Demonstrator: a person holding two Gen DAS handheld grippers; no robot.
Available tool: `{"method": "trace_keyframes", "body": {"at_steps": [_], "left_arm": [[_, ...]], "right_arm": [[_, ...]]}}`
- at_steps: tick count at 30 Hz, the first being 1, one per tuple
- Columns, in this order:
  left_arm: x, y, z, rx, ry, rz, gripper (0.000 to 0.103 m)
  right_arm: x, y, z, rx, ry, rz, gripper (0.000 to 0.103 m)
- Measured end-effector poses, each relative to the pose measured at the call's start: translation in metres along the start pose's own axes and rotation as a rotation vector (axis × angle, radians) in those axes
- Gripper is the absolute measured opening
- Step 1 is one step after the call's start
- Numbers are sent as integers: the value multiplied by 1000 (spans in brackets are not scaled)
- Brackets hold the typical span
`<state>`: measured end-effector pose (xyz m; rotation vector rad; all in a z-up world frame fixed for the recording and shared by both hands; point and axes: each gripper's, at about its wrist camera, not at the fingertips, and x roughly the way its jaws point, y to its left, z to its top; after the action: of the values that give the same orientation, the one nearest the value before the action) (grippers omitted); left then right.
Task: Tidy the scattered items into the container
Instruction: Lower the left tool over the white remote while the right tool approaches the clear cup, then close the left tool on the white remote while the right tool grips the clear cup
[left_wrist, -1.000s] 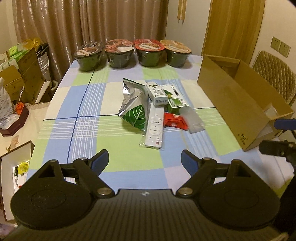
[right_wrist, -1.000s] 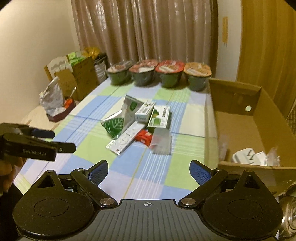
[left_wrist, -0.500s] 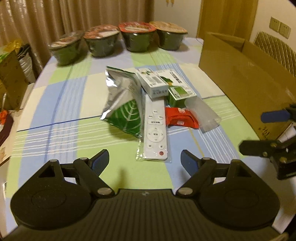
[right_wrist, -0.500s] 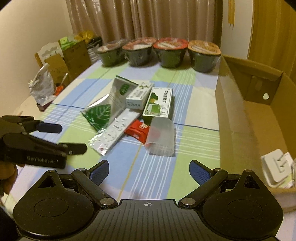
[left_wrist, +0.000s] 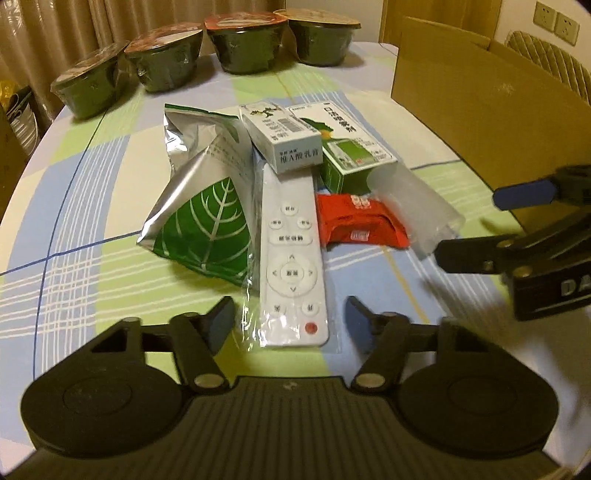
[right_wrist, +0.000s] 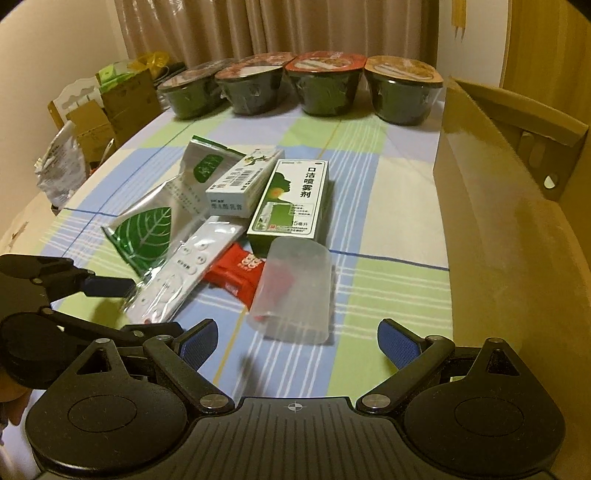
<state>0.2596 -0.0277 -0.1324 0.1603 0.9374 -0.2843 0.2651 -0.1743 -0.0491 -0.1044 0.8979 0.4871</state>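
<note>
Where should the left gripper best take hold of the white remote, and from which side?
Probably the near end of the remote, from the front: it lies flat, pointing at the open left gripper, and the far end is under a white box.

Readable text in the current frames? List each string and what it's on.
"口洁喷雾剂" and "15毫升": green and white spray box.
"DA", cut off by the frame edge: right tongs body.
White ointment box: large characters there, too blurred to be sure.
Remote buttons, red packet: too small to read.
</note>
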Motion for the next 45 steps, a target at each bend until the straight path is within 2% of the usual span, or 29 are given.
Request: {"method": "trace_keyframes", "body": {"at_steps": [1,3,8,10,12,18,24,27,34,40,42,45], "left_arm": [[0,0,2,-4,2,-1,44],[0,0,3,-16,8,-3,38],[-7,0,-3,-27,20,-10,36],[-12,-2,-8,-22,28,-12,35],[-16,-4,-12,-23,38,-16,35],[-37,-17,-33,-37,75,-37,35],[-62,-36,-61,-34,107,-51,37],[-70,-41,-68,-29,97,-30,60],[-66,-42,-56,-3,50,21,62],[-47,-47,-43,23,19,16,62],[-41,-49,-41,38,17,20,62],[-34,-50,-39,55,17,32,60]], "right_arm": [[3,-1,2,4,2,3,98],[9,-4,4,14,15,10,83],[20,-10,9,55,28,15,83],[23,-11,9,63,43,26,65],[22,-11,7,64,50,28,58],[1,-9,-13,55,74,30,57],[-34,-3,-48,69,110,26,57],[-49,1,-64,71,114,24,57],[-58,9,-82,7,100,12,58],[-54,9,-82,-39,76,-1,58],[-52,8,-82,-41,71,-7,75],[-51,8,-82,-37,62,2,77]]}}
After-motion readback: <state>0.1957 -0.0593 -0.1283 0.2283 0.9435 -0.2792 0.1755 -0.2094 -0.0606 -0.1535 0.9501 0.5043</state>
